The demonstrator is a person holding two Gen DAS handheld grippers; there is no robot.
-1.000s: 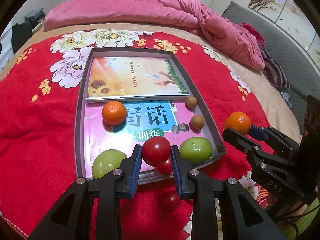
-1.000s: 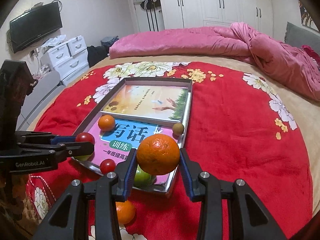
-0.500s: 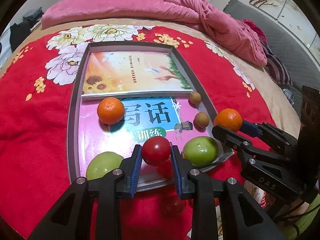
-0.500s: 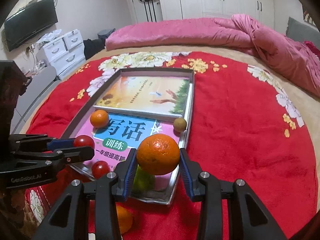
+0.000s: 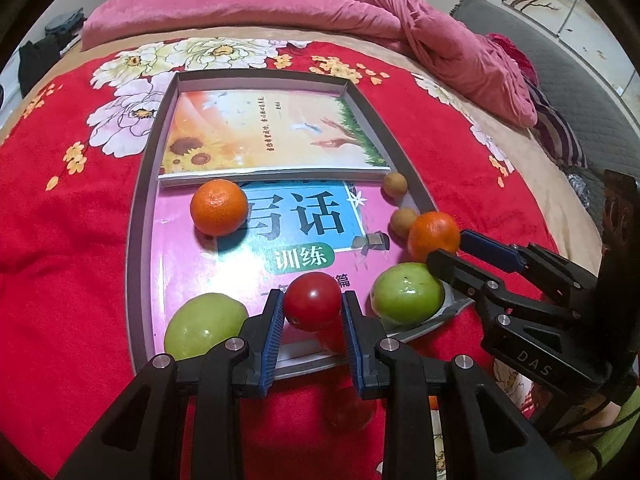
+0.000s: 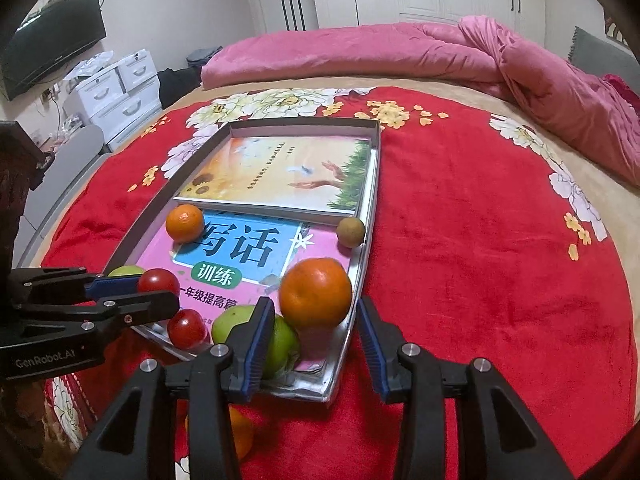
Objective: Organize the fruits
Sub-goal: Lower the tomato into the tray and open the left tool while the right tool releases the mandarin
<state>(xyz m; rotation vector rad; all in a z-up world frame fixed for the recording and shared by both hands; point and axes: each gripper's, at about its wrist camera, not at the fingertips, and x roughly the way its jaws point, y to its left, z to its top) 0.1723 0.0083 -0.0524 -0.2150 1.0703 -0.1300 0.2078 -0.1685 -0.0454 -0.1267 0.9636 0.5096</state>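
Observation:
A grey tray (image 5: 138, 216) (image 6: 372, 208) with two books lies on the red blanket. In it lie an orange (image 5: 219, 207) (image 6: 185, 223), two green fruits (image 5: 204, 326) (image 5: 407, 294), a red tomato (image 6: 186, 329) and two small brown fruits (image 5: 395, 185) (image 5: 403, 221). My left gripper (image 5: 313, 312) (image 6: 160, 290) is shut on a red tomato (image 5: 312, 301) above the tray's near edge. My right gripper (image 6: 316, 320) (image 5: 444, 246) has opened; its fingers (image 6: 260, 322) stand apart from an orange (image 6: 316, 293) (image 5: 433, 236) that sits in the tray's right corner.
Another red tomato (image 5: 348, 410) and an orange (image 6: 240, 432) lie on the blanket in front of the tray. A pink quilt (image 6: 400, 56) is bunched at the far side. White drawers (image 6: 116, 92) and a TV (image 6: 52, 56) stand at the left.
My right gripper carried the orange over the tray's right corner and opened, leaving a gap on both sides. My left gripper moved forward over the tray's near edge, still holding the tomato.

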